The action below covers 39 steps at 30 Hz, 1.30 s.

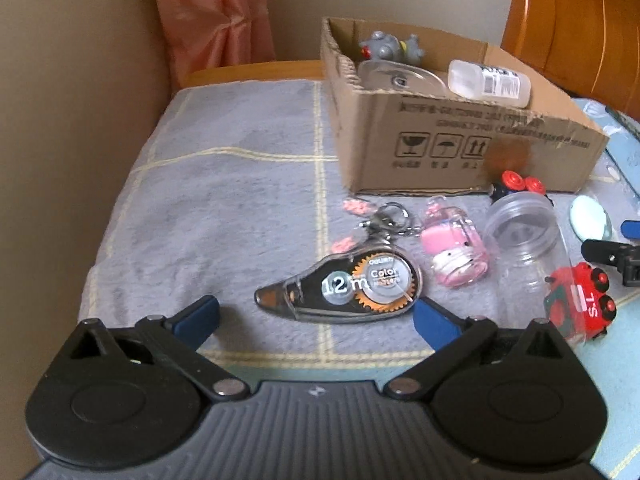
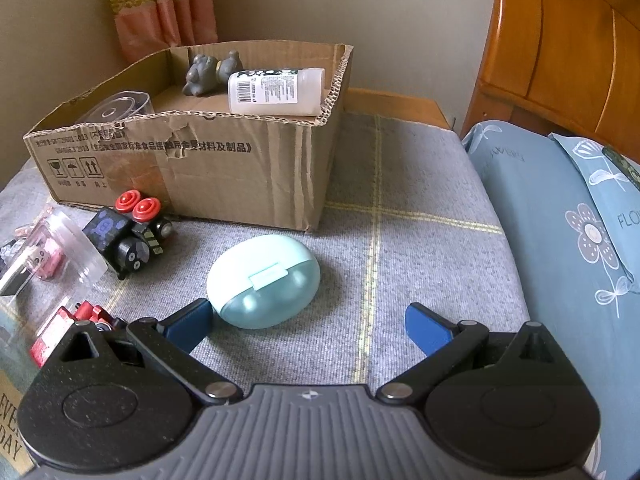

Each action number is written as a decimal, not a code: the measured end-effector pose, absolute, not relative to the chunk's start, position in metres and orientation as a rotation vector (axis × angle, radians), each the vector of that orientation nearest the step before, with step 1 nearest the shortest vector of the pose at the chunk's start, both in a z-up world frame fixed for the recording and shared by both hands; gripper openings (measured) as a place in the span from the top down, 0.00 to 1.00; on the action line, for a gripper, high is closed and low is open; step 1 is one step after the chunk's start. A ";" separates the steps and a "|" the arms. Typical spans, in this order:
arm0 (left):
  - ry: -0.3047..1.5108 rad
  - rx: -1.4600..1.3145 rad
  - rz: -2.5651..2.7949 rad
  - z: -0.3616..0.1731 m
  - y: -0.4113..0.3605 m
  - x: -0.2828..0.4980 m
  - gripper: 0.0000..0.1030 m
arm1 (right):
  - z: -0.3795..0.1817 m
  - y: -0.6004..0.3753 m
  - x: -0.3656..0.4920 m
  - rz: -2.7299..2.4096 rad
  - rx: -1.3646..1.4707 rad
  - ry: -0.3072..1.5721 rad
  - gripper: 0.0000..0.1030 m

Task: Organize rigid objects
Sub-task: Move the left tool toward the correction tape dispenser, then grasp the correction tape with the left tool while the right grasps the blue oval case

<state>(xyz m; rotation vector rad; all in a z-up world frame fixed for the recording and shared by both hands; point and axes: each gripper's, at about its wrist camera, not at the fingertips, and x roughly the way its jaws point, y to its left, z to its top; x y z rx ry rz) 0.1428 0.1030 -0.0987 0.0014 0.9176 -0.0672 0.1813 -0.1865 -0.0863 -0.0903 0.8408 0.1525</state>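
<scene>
My left gripper (image 1: 316, 316) is open and empty, just short of a clear correction-tape dispenser (image 1: 344, 286) lying on the grey blanket. Beside it lie a pink keychain charm (image 1: 454, 254), a clear plastic jar (image 1: 524, 236) on its side and a red toy car (image 1: 580, 306). My right gripper (image 2: 308, 324) is open and empty, its left finger (image 2: 192, 324) next to a mint earbud case (image 2: 264, 280). A black toy car (image 2: 128, 236) lies in front of the cardboard box (image 2: 240, 168), which holds a grey figurine (image 2: 210, 72), a white bottle (image 2: 276, 90) and a clear lid (image 2: 120, 106).
A blue floral pillow (image 2: 580, 240) lies at the right. A wooden headboard (image 2: 560, 40) stands behind it. A beige wall (image 1: 80, 80) and pink curtain (image 1: 212, 20) bound the bed on the left. The right gripper's finger (image 1: 612, 256) shows at the left wrist view's right edge.
</scene>
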 end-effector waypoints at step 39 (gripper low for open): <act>0.897 0.056 -0.147 -0.096 0.089 0.119 0.10 | -0.083 -0.184 0.191 0.382 -0.205 0.842 0.00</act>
